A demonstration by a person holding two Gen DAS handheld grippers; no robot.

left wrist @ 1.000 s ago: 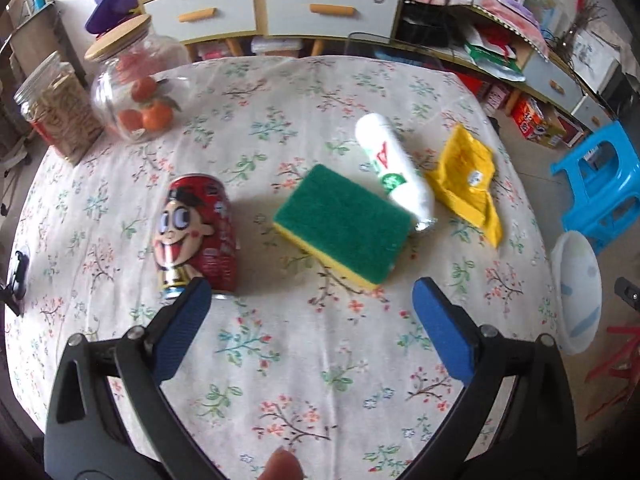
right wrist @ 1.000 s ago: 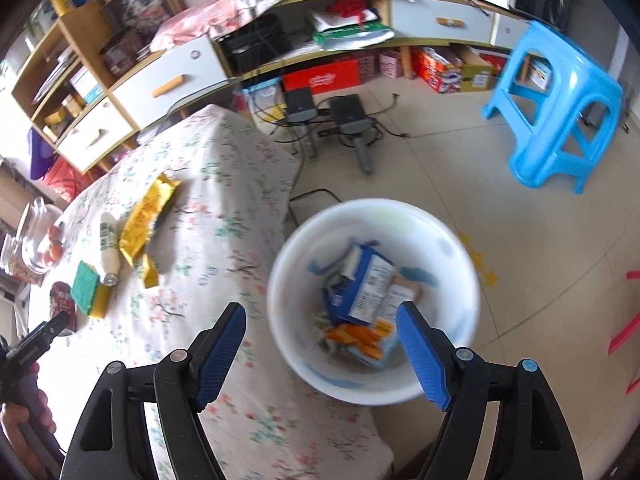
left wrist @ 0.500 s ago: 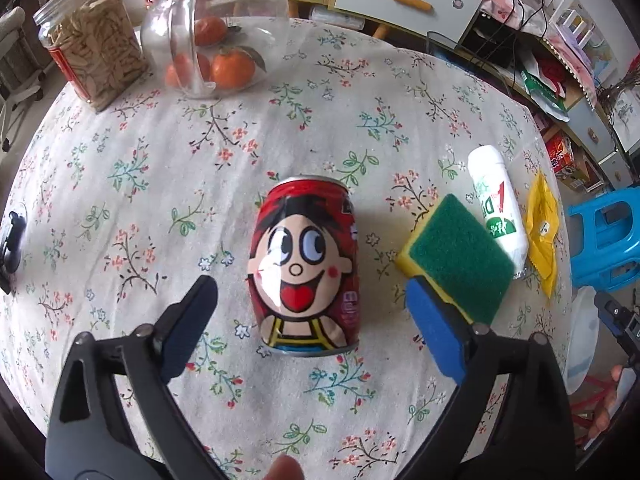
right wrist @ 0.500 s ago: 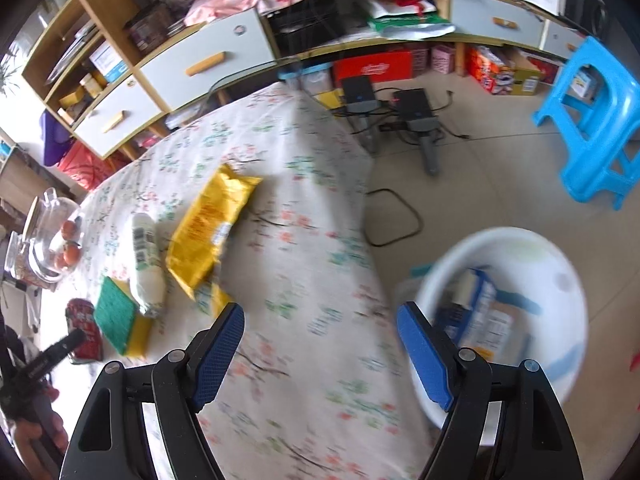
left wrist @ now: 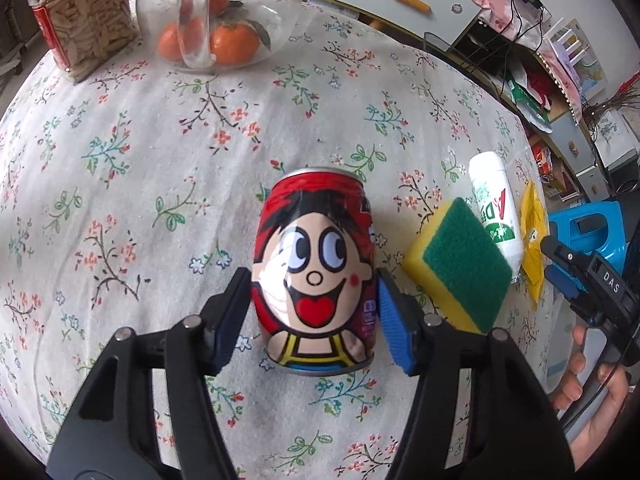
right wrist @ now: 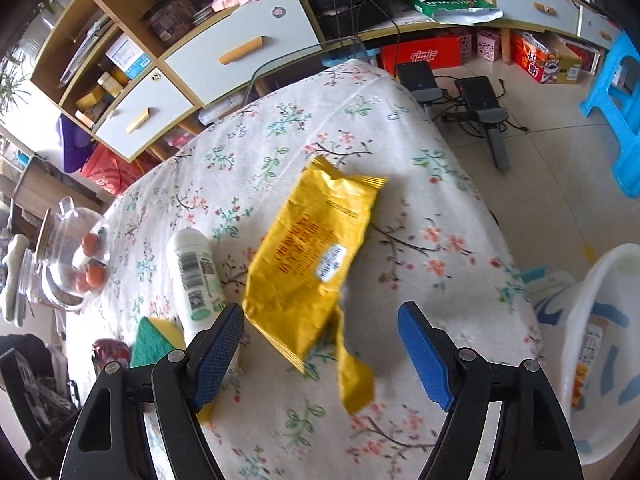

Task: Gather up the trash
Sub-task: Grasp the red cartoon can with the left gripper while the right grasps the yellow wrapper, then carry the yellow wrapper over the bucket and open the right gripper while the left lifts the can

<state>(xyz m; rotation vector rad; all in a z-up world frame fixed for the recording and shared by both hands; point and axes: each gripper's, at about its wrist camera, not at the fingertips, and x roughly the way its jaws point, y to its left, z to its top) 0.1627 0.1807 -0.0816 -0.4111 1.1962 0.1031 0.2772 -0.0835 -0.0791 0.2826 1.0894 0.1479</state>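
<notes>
The worktop, under its floral cloth, now fills the left wrist view, where a second ago it sat farther off. In the right wrist view the white bin has slid from dead centre out to the 3 o'clock edge, some trash showing inside, and the worktop has taken its place.

The glass jar of oranges and the jar of biscuits have both swelled, now at 11 o'clock in the left view.

Next, the red cartoon can: it lies on its side at centre, no longer off at 9 o'clock. The left gripper has come down astride it, jaws closing from wide, can between them, the left pad at the can's side, the right pad with a sliver of gap.

The yellow wrapper lies flat at centre of the right view, having been a small strip at 9 o'clock before. The right gripper hangs above its lower end, jaws wide apart, gripping nothing.

The green-and-yellow sponge sits at 3 o'clock of the can, touching the white bottle beyond it.

A hand shows at 4 o'clock in the left view.
</notes>
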